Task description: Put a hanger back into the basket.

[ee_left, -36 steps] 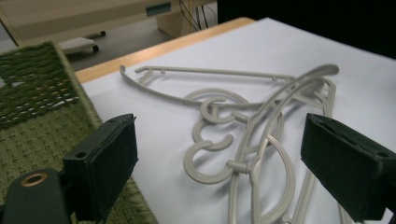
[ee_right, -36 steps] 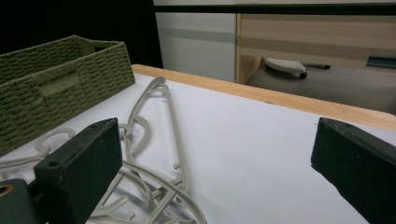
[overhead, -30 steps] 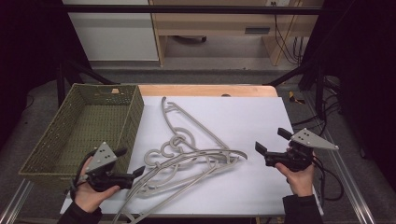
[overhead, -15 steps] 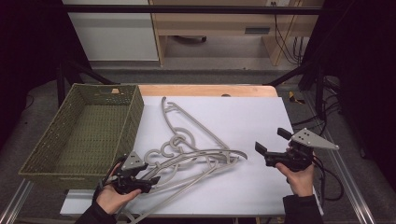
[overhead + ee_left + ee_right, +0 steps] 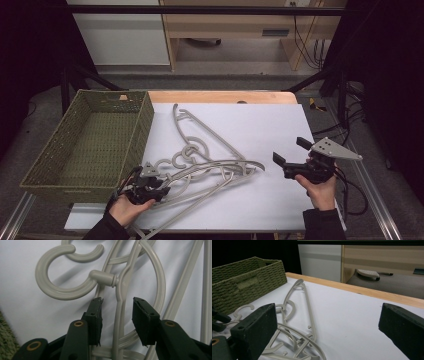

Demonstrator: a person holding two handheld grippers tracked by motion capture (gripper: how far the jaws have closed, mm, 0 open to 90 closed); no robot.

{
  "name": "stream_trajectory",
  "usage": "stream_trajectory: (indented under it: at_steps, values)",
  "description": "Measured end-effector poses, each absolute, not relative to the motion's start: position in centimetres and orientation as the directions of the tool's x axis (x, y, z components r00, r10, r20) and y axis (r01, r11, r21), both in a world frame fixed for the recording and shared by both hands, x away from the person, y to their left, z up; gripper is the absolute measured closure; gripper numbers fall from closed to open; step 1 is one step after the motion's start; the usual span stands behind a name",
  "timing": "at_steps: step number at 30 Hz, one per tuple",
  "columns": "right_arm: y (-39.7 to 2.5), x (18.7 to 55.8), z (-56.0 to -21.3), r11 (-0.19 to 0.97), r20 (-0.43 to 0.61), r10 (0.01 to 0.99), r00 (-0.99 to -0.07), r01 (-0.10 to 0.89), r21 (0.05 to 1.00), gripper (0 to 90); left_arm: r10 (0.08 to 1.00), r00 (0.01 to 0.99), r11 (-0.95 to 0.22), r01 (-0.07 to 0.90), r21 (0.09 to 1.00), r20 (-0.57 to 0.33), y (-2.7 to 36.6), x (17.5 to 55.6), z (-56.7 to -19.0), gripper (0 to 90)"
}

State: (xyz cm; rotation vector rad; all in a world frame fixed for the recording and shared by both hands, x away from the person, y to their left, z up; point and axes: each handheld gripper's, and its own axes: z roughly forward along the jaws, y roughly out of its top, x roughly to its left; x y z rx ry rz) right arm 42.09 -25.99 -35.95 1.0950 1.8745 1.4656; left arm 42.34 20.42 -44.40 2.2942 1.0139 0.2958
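Where the pale grey plastic coat hangers (image 5: 207, 167) lie tangled on the white-covered bench (image 5: 260, 130), the left gripper (image 5: 159, 184) sits low at their near end, its jaws apart on either side of one hanger's thin arm just below the neck of its hook (image 5: 62, 287), not closed on it. Another hanger (image 5: 299, 302) lies flat farther back. Just left of the pile stands the green woven rectangular basket (image 5: 45, 165). Well apart, over the bench's right side, the right gripper (image 5: 292, 155) hovers with its jaws wide apart, holding nothing.
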Motion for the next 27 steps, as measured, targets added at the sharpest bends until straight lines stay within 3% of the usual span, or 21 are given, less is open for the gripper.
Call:
stream_trajectory:
  at_steps: [12,27]
  values:
    - [-25.8,42.2,-36.1,0.101,0.077,0.834,-0.547,0.288,0.952,2.2,0.730,0.681,-0.555,0.642,0.530,-0.061,19.6,43.3,-45.7,76.0]
    - [-25.9,42.2,-36.1,0.094,0.080,0.836,-0.543,0.287,0.953,2.3,0.711,0.694,-0.504,0.611,0.610,-0.108,20.1,41.8,-42.9,82.1]
